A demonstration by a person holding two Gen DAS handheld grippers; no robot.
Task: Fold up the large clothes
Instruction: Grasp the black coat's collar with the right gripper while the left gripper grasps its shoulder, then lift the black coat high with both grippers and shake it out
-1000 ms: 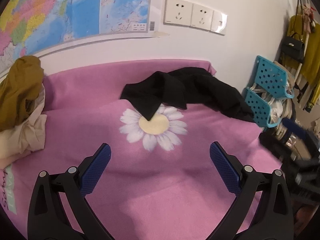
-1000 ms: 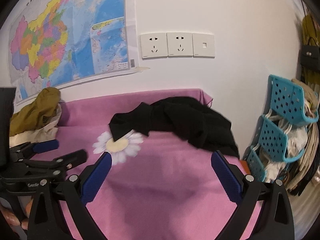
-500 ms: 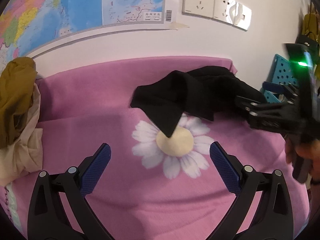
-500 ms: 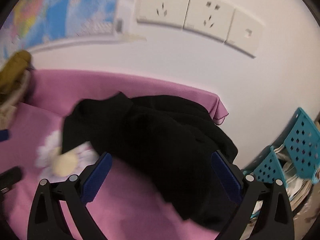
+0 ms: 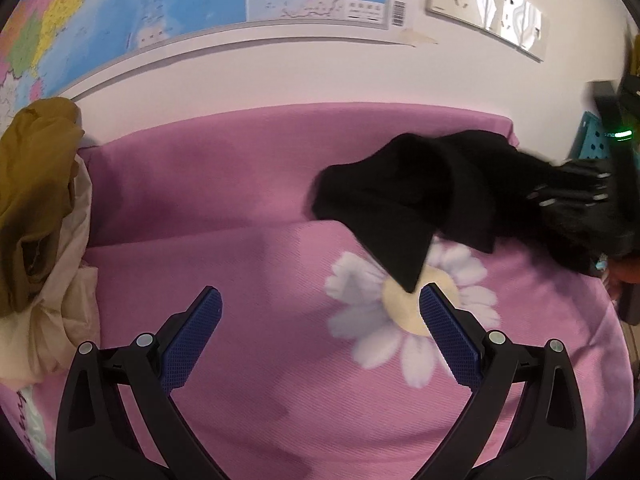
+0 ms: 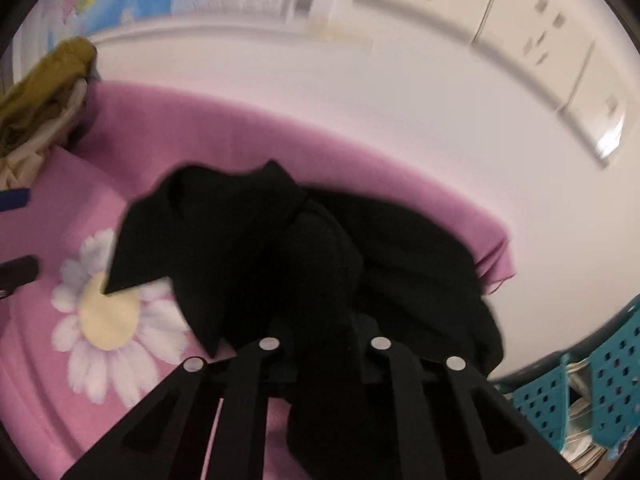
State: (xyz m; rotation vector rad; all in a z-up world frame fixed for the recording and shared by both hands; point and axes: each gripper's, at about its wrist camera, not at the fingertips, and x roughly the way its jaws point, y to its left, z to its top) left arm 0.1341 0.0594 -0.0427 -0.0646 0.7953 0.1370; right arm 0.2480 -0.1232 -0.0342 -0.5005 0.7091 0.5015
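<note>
A crumpled black garment (image 5: 420, 196) lies at the back right of the pink cloth-covered surface (image 5: 248, 208), one corner over a printed daisy (image 5: 412, 312). My left gripper (image 5: 320, 316) is open and empty above the pink cloth, its blue pads (image 5: 192, 336) left of the daisy. My right gripper (image 6: 324, 344) is shut on the black garment (image 6: 280, 248), fabric bunched between its jaws. It shows blurred at the right edge of the left wrist view (image 5: 580, 196).
A pile of mustard and beige clothes (image 5: 36, 216) sits at the left end. A wall with a map (image 5: 200, 4) and sockets (image 5: 484, 4) stands behind. A teal plastic basket rack (image 6: 580, 396) stands right of the surface.
My right gripper moved in onto the black garment and closed on it. My left gripper moved closer to the surface and slightly left; the garment has shifted a little.
</note>
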